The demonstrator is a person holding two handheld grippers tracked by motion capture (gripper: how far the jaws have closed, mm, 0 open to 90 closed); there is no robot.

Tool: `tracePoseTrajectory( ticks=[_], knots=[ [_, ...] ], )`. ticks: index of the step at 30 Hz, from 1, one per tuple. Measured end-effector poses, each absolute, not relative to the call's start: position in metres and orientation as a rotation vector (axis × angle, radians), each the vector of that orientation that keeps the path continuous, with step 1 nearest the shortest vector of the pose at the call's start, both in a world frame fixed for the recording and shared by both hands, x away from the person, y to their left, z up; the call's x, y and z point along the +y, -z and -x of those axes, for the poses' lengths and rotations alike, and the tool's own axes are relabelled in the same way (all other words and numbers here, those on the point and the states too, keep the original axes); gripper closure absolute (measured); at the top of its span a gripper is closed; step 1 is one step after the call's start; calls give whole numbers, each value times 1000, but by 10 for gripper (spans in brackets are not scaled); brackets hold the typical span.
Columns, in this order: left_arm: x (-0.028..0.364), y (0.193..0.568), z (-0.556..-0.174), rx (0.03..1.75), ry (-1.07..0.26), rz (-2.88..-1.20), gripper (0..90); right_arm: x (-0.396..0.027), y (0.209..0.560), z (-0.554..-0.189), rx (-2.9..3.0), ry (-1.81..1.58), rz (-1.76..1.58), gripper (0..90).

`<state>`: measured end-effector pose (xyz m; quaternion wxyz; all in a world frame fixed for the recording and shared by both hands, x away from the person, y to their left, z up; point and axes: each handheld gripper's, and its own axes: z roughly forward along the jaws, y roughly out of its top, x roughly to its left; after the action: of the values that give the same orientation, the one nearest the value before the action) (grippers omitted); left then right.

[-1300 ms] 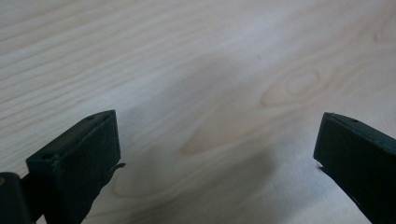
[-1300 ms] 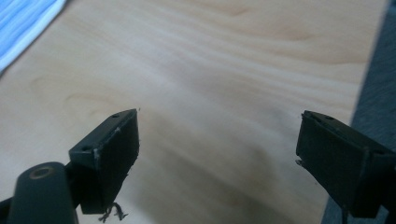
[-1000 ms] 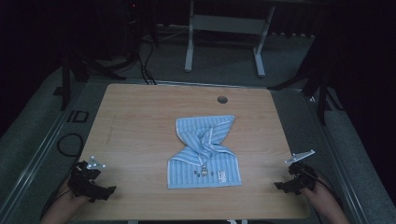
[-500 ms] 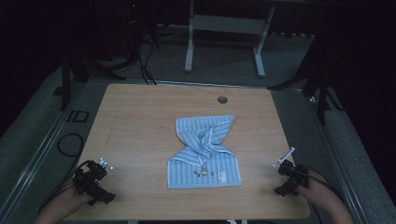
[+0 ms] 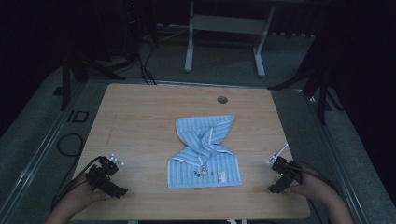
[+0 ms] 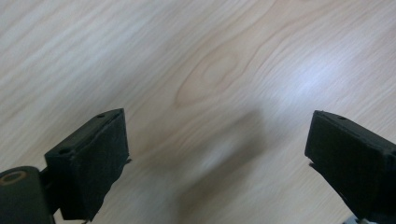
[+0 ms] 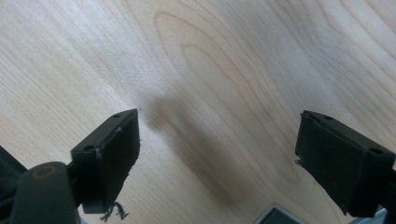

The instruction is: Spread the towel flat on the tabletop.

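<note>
While the towel (image 5: 204, 151) lies twisted at the table's (image 5: 140, 116) centre, I'd bring both grippers, left (image 5: 108, 176) and right (image 5: 281, 173), fingers spread and empty, to its lower corners.

Both handheld units are matte black all over. The left gripper (image 5: 108, 175) has a couple of small white dots on top, and a dark cable loops off it. The right gripper (image 5: 282, 175) carries a thin pale bar up top, plus its own cable. Up close the fingers (image 6: 88, 163) are chunky black rectangular blocks — small screw holes on top, frayed fuzzy pad edges (image 7: 109, 158).
</note>
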<state>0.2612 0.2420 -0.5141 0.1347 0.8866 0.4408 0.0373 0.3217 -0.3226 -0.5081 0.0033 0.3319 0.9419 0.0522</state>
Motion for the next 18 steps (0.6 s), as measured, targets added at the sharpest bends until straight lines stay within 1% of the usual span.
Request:
tracePoseTrajectory(
  ticks=[2,3,5,12,18],
  knots=[
    [238,514,-262,1274,-119,-2570,70,-321,508,-322,2960,-166,-1041,165],
    [230,514,-265,1251,-115,-2584,72,-318,507,-325,2964,-161,-1012,209],
    [221,514,-268,1227,-114,-2592,72,-315,507,-326,2969,-152,-1000,220],
    [193,512,-277,1145,-112,-2620,72,-303,505,-331,2986,-128,-948,229],
    [174,510,-286,1107,-113,-2626,72,-292,503,-340,3004,-129,-918,257]
  ],
)
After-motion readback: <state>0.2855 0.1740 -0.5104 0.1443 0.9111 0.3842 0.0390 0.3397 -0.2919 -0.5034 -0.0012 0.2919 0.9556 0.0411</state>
